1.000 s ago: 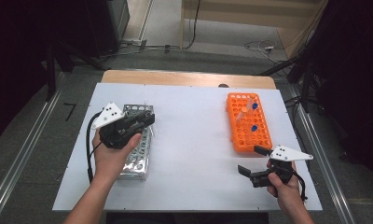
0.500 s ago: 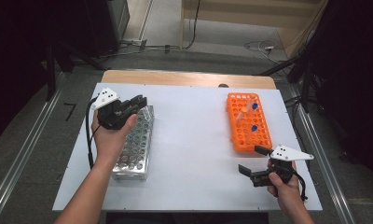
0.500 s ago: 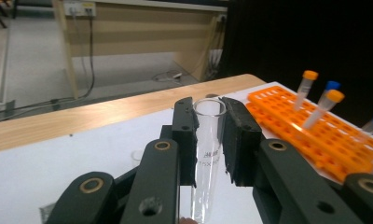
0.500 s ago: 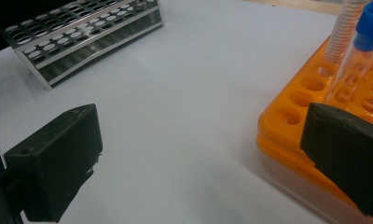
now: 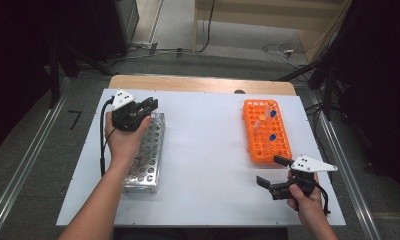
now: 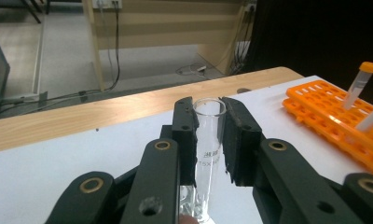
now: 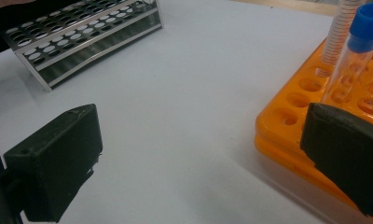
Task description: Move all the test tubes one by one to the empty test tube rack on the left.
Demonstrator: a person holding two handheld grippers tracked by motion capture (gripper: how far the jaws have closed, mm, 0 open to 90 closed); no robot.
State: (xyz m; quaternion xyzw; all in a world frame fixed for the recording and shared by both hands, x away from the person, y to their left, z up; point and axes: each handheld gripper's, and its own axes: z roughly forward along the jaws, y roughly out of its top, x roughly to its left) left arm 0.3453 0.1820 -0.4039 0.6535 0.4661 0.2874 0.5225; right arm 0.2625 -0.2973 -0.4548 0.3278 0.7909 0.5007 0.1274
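Glass tube (image 6: 208,140) clenched upright in left gripper (image 5: 147,106) jaws above steel rack (image 5: 147,155); centre over hole, lower straight, release late. Right gripper (image 5: 275,172) jaws released, idle beside orange rack (image 5: 260,145).

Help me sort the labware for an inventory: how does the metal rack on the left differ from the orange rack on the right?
The metal rack is silver, an open frame of tiers; the orange rack is solid plastic. The orange rack holds capped tubes; the metal rack's visible holes look empty. The left gripper, shut on a clear tube, is above the metal rack's far end; the open right gripper is beside the orange rack. Both lie lengthwise on the white table.
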